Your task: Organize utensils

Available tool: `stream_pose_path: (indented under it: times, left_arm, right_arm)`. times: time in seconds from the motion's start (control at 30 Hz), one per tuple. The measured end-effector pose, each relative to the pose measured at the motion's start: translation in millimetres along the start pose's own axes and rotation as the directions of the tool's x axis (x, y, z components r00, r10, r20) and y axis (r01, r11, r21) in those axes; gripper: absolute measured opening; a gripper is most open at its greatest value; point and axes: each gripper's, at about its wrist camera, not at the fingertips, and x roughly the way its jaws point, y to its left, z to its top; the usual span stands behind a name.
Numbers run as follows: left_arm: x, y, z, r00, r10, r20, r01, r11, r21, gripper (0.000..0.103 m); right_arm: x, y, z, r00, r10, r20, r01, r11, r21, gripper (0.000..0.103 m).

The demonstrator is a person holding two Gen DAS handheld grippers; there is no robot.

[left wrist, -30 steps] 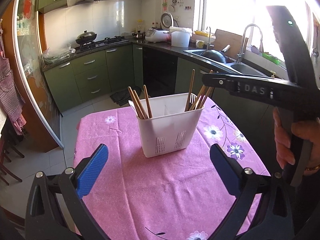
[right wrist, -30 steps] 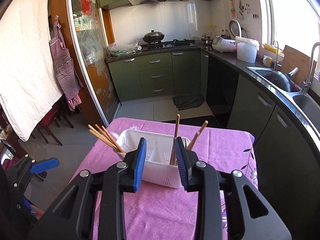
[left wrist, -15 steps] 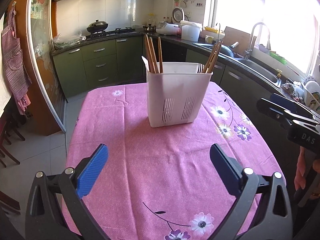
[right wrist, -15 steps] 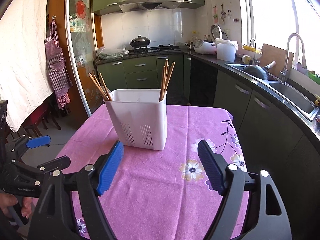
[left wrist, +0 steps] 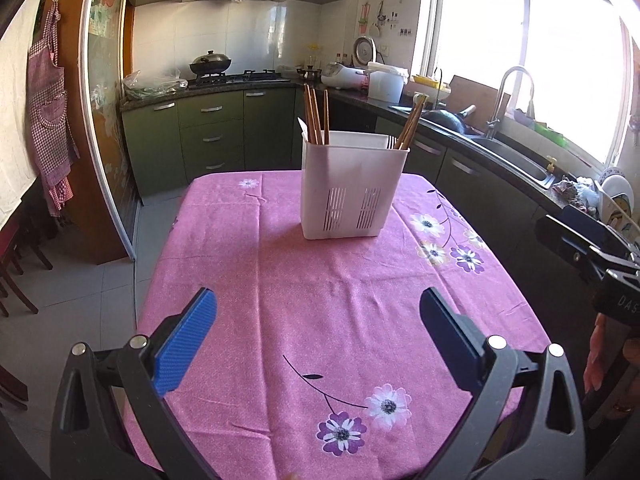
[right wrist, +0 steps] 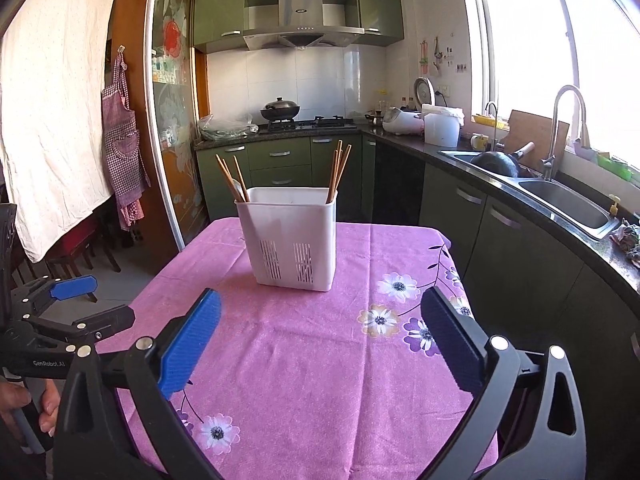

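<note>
**Both tongs drawn back, sticks sorted in the caddy**

Pulled back from the white slotted plastic utensil caddy, both of my tongs now sit near the front edge of the bench, where 1 second ago my right tongs hovered right over its rim. My right tongs have just been opening and stand wide apart with nothing between them but bare cloth. My left tongs are also spread wide and hold nothing.

The caddy stands upright toward the far end of the bench, on the pink flowered tablecloth. Brown wooden chopsticks stick up from it in 2 groups: 1 bunch at its left end and another bunch at its right end, each leaning a little against the wall. A pale spoon-like handle seems to sit with the left bunch, though I cannot make it out clearly. The middle of the caddy looks unfilled from here, but its inside is mostly hidden.

I see no loose utensil anywhere on the cloth in either view. By my reckoning the sorting is done or very nearly so, and all that remains is to check that nothing lies outside what my cameras take in.
</note>
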Motion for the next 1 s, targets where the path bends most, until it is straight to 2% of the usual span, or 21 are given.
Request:
stream_pose_path:
  times: [0.3,0.8,1.0]
  left_arm:
    - [-8.0,0.2,-8.9,0.999,0.037,-0.007,-0.037,0.999,-0.014,0.097]
    - [-5.1,1.9,-11.2,0.999,0.027,-0.033,-0.027,1.000,-0.016,0.097]
    - [-6.1,-1.5,-10.7,0.997,0.079,-0.011,-0.079,0.997,0.011,0.097]
  right_arm:
    - [-16.3,-0.3,-5.8,1.000,0.008,0.007,-0.008,1.000,0.003,0.098]
    - [-15.0,6.5,-6.5,1.000,0.025,0.005,-0.025,1.000,-0.012,0.098]
    - [-11.4,10.2,-6.5,0.999,0.033,-0.001,-0.033,0.999,-0.019,0.098]
